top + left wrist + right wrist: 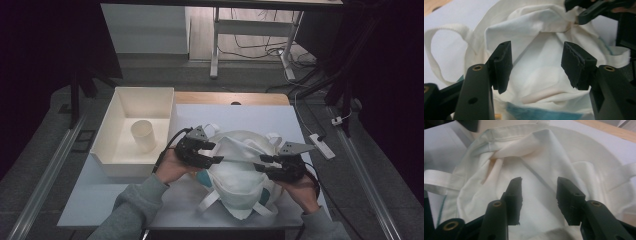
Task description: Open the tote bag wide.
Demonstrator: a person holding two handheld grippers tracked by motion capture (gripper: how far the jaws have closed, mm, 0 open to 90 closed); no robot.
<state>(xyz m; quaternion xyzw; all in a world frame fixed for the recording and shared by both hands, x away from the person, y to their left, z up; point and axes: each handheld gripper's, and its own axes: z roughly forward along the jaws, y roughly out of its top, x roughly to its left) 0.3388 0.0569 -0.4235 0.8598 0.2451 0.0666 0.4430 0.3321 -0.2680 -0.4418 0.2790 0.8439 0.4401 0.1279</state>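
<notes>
Both grippers parted over the white tote bag [239, 172], mid-table, right of the bin [116, 131].
High view: left gripper [212, 153] and right gripper [260, 164] at the bag's left and right edges. Left gripper view: pads [503, 65] spread, nothing pinched. Right gripper view: pads [570, 198] apart above cloth.

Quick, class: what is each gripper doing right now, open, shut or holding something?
Left gripper: jaws open, holding nothing, over the white cloth bag.
Right gripper: jaws open, holding nothing, over the same bag.

Crumpled white cloth bag [240, 172] lying on table.
</notes>
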